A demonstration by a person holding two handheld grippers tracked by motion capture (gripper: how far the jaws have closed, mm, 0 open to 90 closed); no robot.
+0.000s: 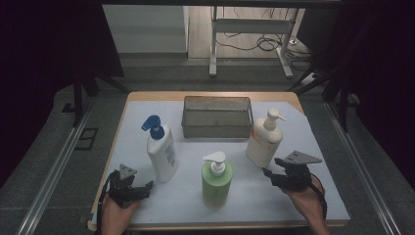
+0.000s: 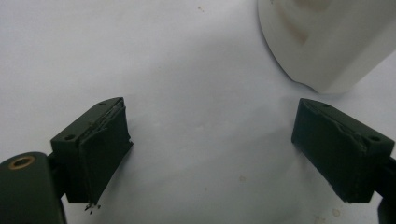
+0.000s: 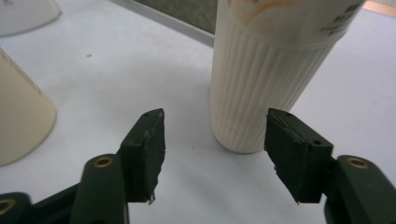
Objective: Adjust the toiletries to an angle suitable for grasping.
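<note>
- Right gripper (image 1: 268,174): held in the person's right hand (image 1: 306,196) at the near right of the table (image 1: 293,205). In its own view the jaws stand apart with only bare table surface between them.
- Cream bottle (image 1: 263,142): upright just ahead of the right gripper, its ribbed body (image 3: 261,88) past the jaw tips and a little toward the right jaw; the pads do not touch it.
- Left gripper (image 1: 146,187): held in the left hand (image 1: 115,213) at the near left of the table. Its jaws are wide apart and nothing lies between them.
- White bottle (image 1: 162,152): upright with a blue pump top, just ahead of the left gripper; its base (image 2: 322,42) shows beyond the right jaw in the left gripper view, clear of it.
- Green bottle (image 1: 217,180): upright with a white pump, between the two grippers and apart from both.
- Basket (image 1: 217,128): a metal mesh tray farthest out, past all three bottles, midway between the two grippers.
</note>
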